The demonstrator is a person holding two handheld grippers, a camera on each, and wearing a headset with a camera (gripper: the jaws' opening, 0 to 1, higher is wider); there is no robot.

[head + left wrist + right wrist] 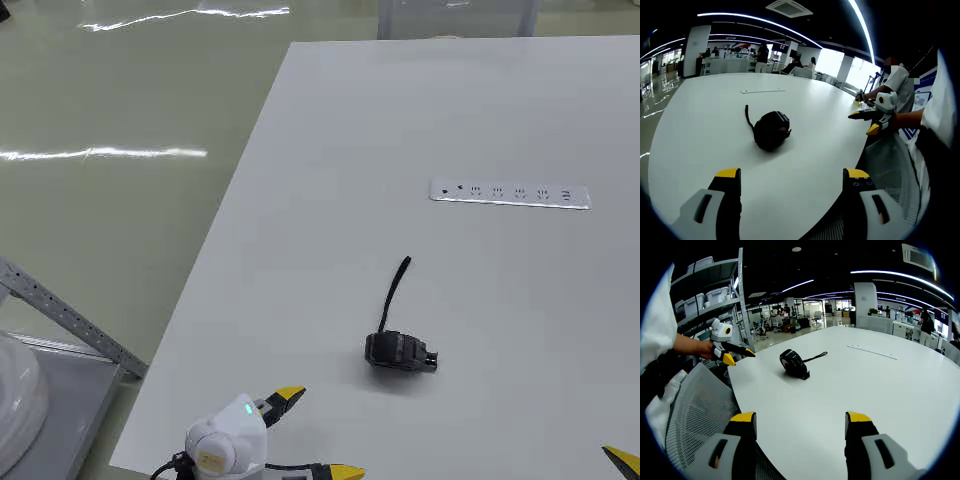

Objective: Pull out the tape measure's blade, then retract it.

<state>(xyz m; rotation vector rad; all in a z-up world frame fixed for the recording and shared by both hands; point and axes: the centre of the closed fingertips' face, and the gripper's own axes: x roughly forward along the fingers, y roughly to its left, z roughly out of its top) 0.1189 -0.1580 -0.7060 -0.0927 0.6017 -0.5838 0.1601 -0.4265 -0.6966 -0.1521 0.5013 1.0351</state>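
Head view cuts right gripper (pixel 801 421) to one yellow tip at frame edge. Both it and left gripper (pixel 792 176) gape wide, empty. Tape measure (pixel 398 351), black rounded case, strap (pixel 393 290) trailing, lies on smooth white table (pixel 330 150), apart from both

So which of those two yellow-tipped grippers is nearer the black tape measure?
The left gripper, just short of the tape measure; the right gripper hangs farther off to the side.

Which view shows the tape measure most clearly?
The left gripper view: the tape measure is largest and most detailed there. The right gripper view shows it smaller, from the other side; the head view shows it small, from above.
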